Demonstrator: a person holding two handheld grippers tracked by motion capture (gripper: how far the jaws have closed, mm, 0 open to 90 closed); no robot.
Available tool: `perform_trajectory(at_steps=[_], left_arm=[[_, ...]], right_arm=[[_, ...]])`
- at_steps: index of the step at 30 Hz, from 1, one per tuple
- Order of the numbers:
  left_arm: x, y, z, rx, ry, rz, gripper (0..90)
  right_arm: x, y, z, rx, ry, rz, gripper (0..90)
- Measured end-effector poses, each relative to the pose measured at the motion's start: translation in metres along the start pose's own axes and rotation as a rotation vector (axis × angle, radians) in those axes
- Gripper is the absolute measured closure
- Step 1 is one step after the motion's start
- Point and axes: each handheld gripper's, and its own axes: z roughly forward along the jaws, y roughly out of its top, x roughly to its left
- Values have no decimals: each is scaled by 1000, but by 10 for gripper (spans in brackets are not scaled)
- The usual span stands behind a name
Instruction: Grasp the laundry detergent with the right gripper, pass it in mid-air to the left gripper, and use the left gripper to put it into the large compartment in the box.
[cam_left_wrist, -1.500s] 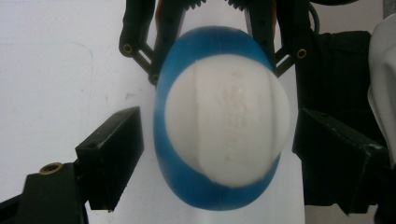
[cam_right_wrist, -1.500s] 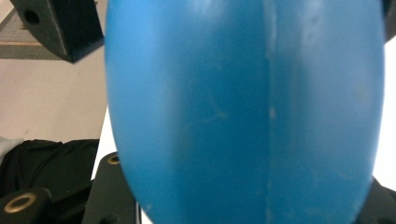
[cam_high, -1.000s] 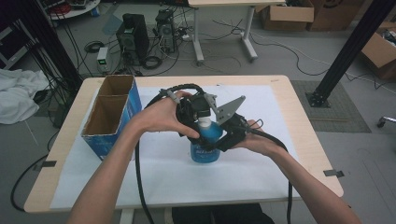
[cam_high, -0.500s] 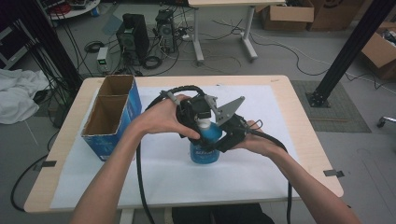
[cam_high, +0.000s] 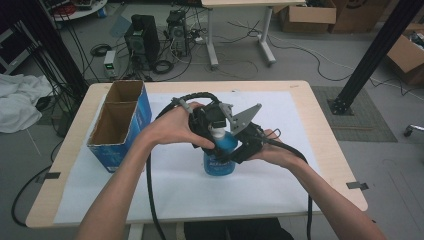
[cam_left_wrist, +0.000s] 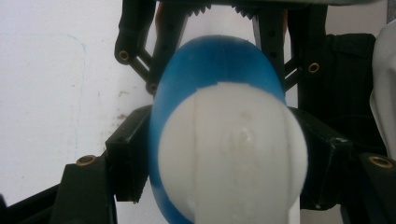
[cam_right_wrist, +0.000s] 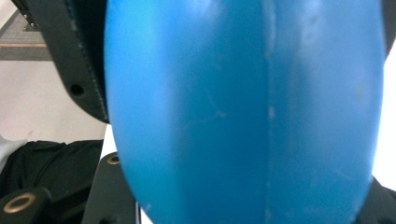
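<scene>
We see a blue bottle (cam_high: 218, 162) standing upright on the white sheet (cam_high: 270, 200) that covers the worktop (cam_high: 327, 150), just to the 6 o'clock side of the worktop's middle in the high view. Both hands meet at it.

The left tool (cam_high: 212, 129) comes in from 9 o'clock and sits over the bottle's top. In the left gripper view the white cap (cam_left_wrist: 233, 154) lies between that tool's two black jaws, which have just been closing on it; each jaw now stands right against a side of the cap, so we read a narrow hold on the cap.

The right tool (cam_high: 239, 149) comes in from 3 o'clock, lower down, with its grey three-cornered plate (cam_high: 244, 117) rising toward 12 o'clock. In the right gripper view the blue body (cam_right_wrist: 243, 112) sits tight between its jaws, so this tool grips the bottle's body.

At 9 o'clock from the bottle, near the worktop's edge, stands an open blue cardboard box (cam_high: 121, 127) with two compartments. Black cables (cam_high: 150, 200) trail from the tools toward 6 o'clock, over the worktop's near edge.
</scene>
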Motion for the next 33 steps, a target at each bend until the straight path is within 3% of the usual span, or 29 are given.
perform_trajectory(at_steps=[33], left_arm=[[-1,3,2,15,0,20,371]], right_arm=[[1,-1,2,3,12,-5,452]])
